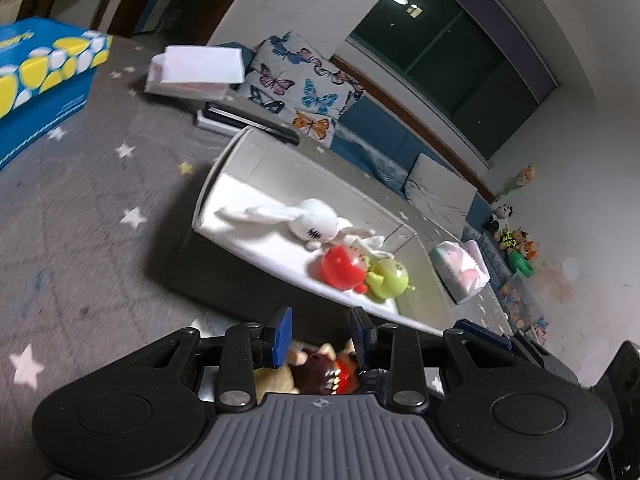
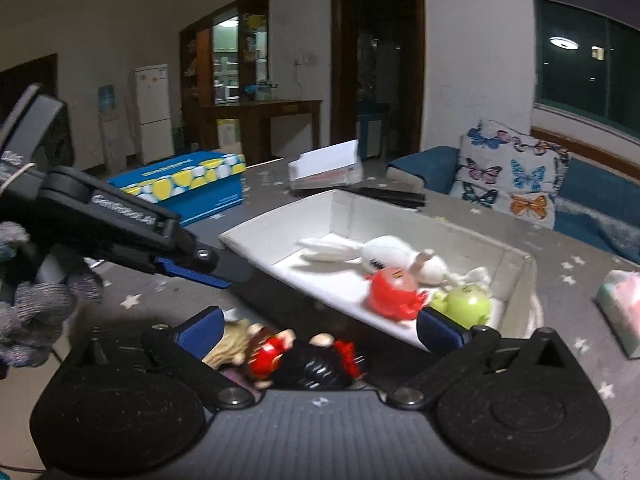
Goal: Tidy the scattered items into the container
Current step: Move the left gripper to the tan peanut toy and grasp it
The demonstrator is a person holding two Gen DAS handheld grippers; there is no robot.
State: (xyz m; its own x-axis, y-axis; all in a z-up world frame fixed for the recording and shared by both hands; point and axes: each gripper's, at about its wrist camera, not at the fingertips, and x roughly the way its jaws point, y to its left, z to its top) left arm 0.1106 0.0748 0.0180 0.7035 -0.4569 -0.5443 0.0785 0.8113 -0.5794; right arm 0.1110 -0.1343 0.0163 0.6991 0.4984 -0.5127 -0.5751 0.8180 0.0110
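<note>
A white open box (image 1: pixel 256 156) (image 2: pixel 344 208) sits on the grey starred rug. Inside lie a white plush rabbit (image 1: pixel 308 220) (image 2: pixel 384 254), a red round toy (image 1: pixel 340 268) (image 2: pixel 394 290) and a green round toy (image 1: pixel 388 280) (image 2: pixel 468 304). A doll with red, black and tan parts (image 1: pixel 320 368) (image 2: pixel 296 356) lies on the rug just in front of the box. My left gripper (image 1: pixel 320 336) (image 2: pixel 200 270) is open, its fingers either side of the doll. My right gripper (image 2: pixel 320 326) is open wide, hovering above the doll, touching nothing.
A blue and yellow carton (image 1: pixel 36 80) (image 2: pixel 184 184) stands on the rug at the far left. A white folded box (image 1: pixel 196 68) (image 2: pixel 326 168) and a black flat item (image 1: pixel 248 120) lie behind. A butterfly cushion (image 1: pixel 300 88) (image 2: pixel 512 176), tissue pack (image 1: pixel 460 272) (image 2: pixel 620 308).
</note>
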